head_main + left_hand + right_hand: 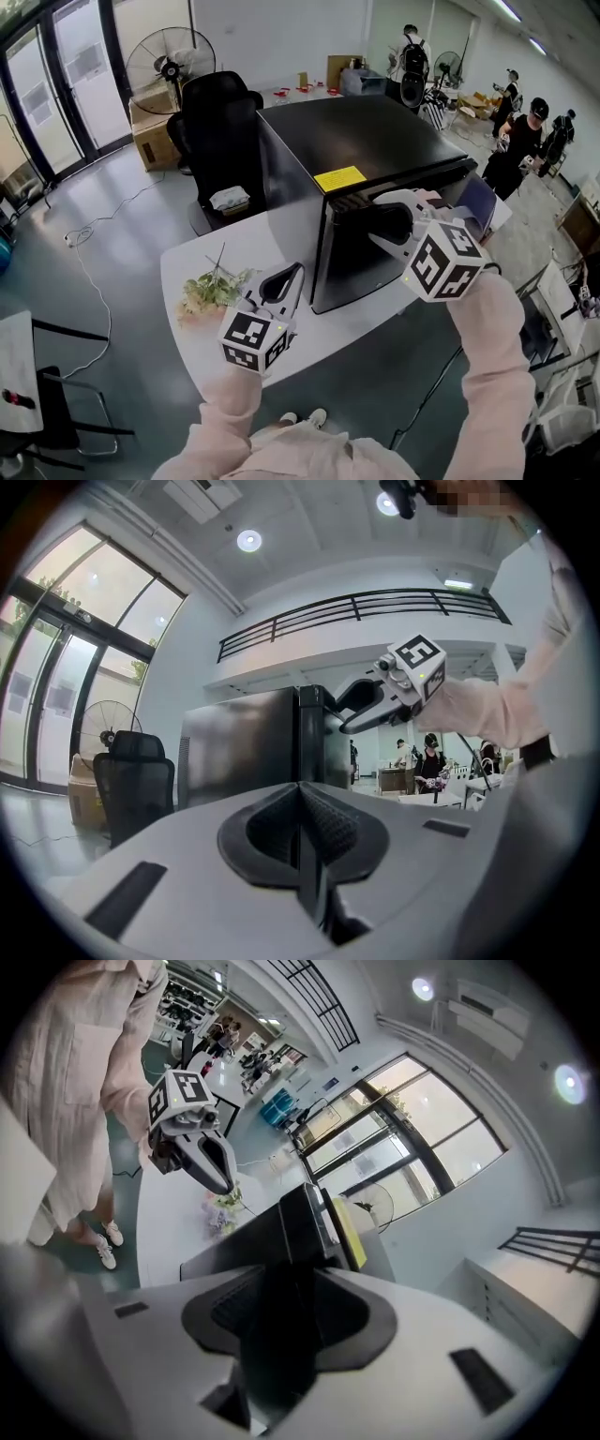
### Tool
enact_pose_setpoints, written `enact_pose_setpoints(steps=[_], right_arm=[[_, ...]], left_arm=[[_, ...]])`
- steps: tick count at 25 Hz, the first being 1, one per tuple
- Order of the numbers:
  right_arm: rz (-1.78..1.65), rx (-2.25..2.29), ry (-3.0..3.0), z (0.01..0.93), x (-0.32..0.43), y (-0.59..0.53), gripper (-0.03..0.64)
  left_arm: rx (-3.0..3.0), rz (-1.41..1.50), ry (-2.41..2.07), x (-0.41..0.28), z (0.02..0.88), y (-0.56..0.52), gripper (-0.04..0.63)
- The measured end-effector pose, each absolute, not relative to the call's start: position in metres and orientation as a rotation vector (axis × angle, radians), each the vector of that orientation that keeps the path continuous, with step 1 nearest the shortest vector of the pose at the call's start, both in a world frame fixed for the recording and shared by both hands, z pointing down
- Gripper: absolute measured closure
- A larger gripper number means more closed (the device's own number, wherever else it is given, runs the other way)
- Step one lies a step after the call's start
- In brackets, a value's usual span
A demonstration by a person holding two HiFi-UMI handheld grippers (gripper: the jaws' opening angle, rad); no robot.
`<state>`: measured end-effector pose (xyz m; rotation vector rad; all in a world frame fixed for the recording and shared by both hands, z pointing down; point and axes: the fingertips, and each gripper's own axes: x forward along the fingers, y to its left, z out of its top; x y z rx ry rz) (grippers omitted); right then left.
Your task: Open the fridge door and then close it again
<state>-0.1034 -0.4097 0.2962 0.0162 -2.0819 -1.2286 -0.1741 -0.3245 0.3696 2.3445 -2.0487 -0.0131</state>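
A black mini fridge [375, 131] with a yellow sticker on its top stands on a white table [202, 248]; its dark door [352, 267] faces me. My right gripper [382, 220] reaches to the door's top edge with its jaws spread. In the right gripper view the fridge's edge [298, 1222] runs into the gap of the right gripper [281, 1293], and I cannot see the pads pressing on it. My left gripper [289, 274] hovers over the table left of the door; its pads [319, 822] meet with nothing between them. The fridge [234, 752] and the right gripper [361, 705] show beyond it.
A bunch of artificial flowers [214, 289] lies on the table by the left gripper. Behind the fridge stand a black office chair [220, 122], a floor fan [169, 61] and a cardboard box [155, 141]. People [530, 127] work at the back right. A cable [89, 272] trails over the floor.
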Motion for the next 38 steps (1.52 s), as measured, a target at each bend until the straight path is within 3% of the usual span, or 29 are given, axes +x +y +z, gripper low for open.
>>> enact_pose_setpoints(steps=[6,38], right_arm=[[-1.206,0.025,-2.032,0.296,-0.107,-0.415,0.489],[-1.144,0.018,-2.019,0.294,-0.103,-0.408,0.52]], left_arm=[[2.373,0.039,-2.011,-0.184,0.372,-0.319,0.584],[2.33,0.013,-2.021,-0.167,0.379,-0.301,0.584]])
